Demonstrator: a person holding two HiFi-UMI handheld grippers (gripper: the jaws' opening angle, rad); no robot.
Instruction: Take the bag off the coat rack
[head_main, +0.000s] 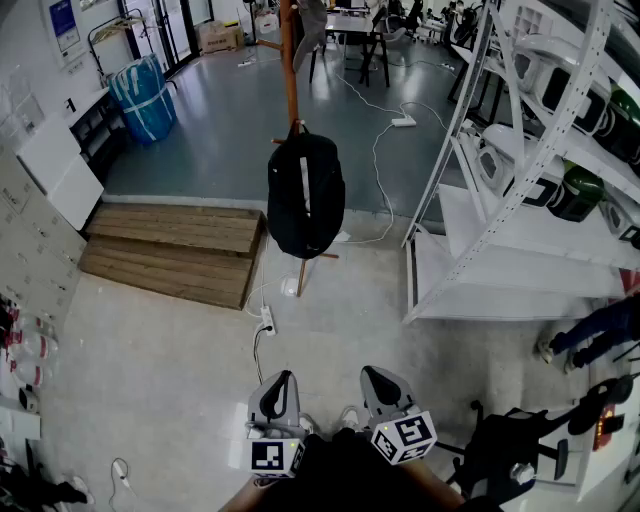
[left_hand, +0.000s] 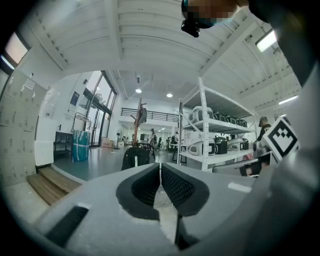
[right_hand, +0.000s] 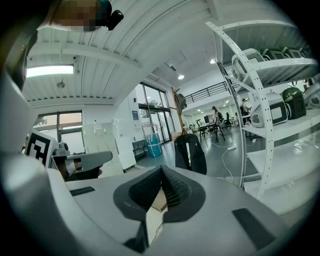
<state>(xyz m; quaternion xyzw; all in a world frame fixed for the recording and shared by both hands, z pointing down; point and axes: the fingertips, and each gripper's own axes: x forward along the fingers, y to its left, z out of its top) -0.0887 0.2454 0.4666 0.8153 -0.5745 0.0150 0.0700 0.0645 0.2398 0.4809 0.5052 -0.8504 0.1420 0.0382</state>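
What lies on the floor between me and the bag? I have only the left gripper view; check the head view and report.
Observer: In the head view, a white power strip lies on the floor short of the coat rack. Its dark cable runs on toward you.
Operator: Now report the right tongs.
Observer: The right gripper view shows the right gripper with its tongs shut and nothing between them.

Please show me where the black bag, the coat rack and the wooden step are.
black bag (head_main: 306, 200): head view, middle of its front.
coat rack (head_main: 291, 75): head view, pole above the bag.
wooden step (head_main: 180, 228): head view, upper boards.
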